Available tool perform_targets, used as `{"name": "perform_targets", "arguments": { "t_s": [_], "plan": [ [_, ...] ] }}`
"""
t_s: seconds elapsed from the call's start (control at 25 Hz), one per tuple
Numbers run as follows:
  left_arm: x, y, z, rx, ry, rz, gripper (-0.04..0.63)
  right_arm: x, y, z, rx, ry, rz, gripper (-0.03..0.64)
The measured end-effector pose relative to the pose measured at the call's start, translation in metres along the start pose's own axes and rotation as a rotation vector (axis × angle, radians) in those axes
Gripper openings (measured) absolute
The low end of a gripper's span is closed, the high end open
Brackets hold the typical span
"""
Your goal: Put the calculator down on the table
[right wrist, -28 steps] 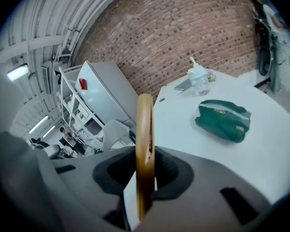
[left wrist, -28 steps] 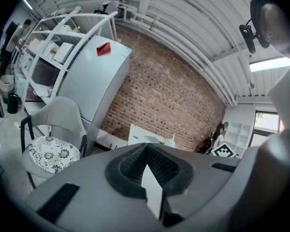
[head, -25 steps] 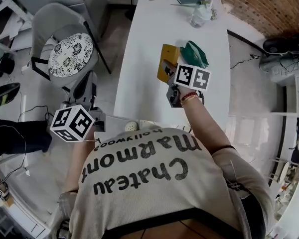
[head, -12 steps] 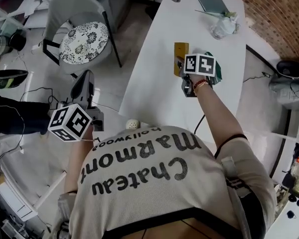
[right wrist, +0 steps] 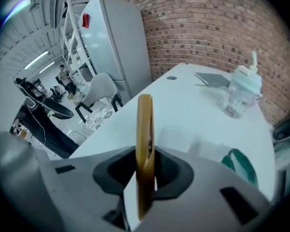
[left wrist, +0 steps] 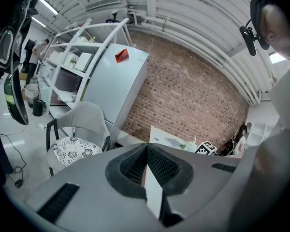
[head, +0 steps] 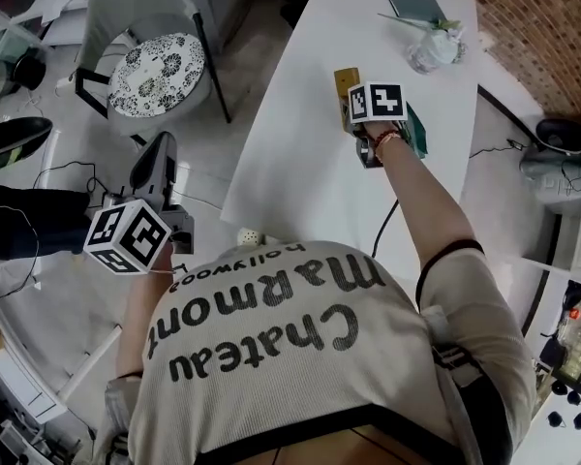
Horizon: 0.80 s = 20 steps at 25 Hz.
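Standing edge-on between the jaws of the right gripper, the yellow calculator is clamped by both pads, the jaws only as far apart as its thin body. It is over the white table; whether it touches the top I cannot tell. No print on it can be read. Just beside it lies a green pouch. Farther along the table stands a clear lidded bottle with a straw, its contents unclear, and near that a flat grey notebook. The left gripper is off the table's side, its jaws closed together with nothing in them. The person's shirt reads "Chateau Marmont Hollywood". A chair with a patterned cushion stands well apart from the table.
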<state>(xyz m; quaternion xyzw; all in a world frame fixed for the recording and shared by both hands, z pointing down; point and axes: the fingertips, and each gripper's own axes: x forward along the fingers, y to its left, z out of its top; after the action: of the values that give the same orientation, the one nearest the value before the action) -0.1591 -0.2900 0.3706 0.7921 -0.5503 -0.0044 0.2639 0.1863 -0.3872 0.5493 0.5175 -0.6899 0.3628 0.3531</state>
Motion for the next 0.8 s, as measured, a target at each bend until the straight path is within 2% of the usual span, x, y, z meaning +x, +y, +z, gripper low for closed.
{"name": "perform_targets", "arguments": {
  "t_s": [0.16,0.36,0.64,0.8],
  "plan": [
    [-0.001,-0.002,-0.004,0.002,0.011,0.003,0.002,0.007,0.003,0.004,-0.140,0.031,-0.016,0.092],
    [-0.002,0.000,-0.008,-0.007,0.017,0.014,0.002,0.013,0.007,0.009,-0.332,0.034,-0.081,0.092],
    [-0.005,0.001,-0.009,-0.006,0.014,0.027,0.002,0.022,0.012,-0.001,-0.454,0.067,-0.113,0.092],
    [-0.009,0.006,-0.006,-0.006,0.004,0.046,0.002,0.024,0.013,-0.002,-0.481,0.068,-0.119,0.092]
  ]
}}
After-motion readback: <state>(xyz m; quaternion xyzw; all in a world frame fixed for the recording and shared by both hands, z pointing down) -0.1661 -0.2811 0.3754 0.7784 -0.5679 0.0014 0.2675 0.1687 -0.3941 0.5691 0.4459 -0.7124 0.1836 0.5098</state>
